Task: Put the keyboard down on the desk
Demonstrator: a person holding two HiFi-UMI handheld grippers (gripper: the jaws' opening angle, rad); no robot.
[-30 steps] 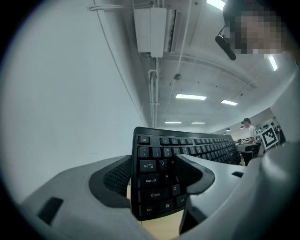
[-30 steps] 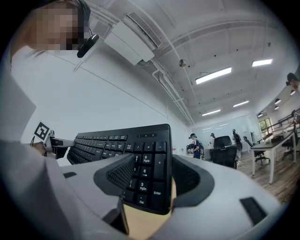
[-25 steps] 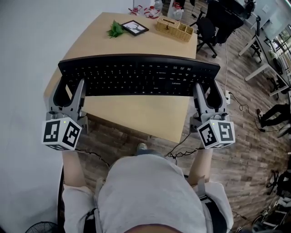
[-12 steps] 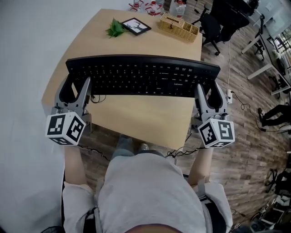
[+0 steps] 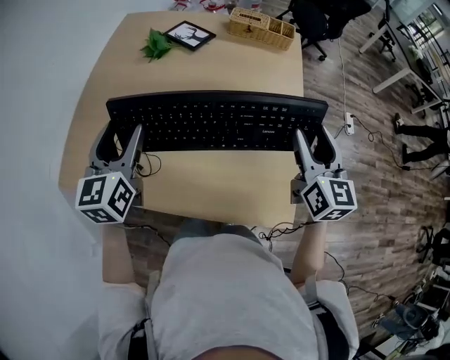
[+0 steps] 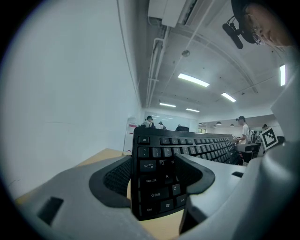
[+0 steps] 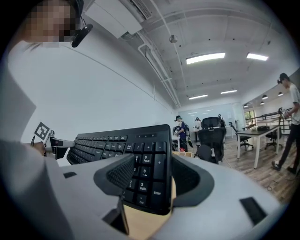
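A long black keyboard [image 5: 218, 121] is held level above the light wooden desk [image 5: 211, 183], stretching across most of its width. My left gripper [image 5: 121, 137] is shut on the keyboard's left end [image 6: 157, 180], its jaws clamping the Tab and Shift key area. At the other side my right gripper [image 5: 309, 140] is shut on the number-pad end [image 7: 145, 180]. Both marker cubes sit near the desk's front edge. Whether the keyboard touches the desk I cannot tell.
At the desk's far side lie a green leafy sprig [image 5: 155, 45], a black framed picture [image 5: 188, 34] and a wicker basket [image 5: 260, 28]. Right of the desk is wooden floor with cables, a power strip [image 5: 347, 119] and an office chair [image 5: 313, 21]. A white wall runs along the left.
The keyboard and both grippers have come further in over the desk; the far-side objects have shifted left and up in the head view. Both grips are unchanged.
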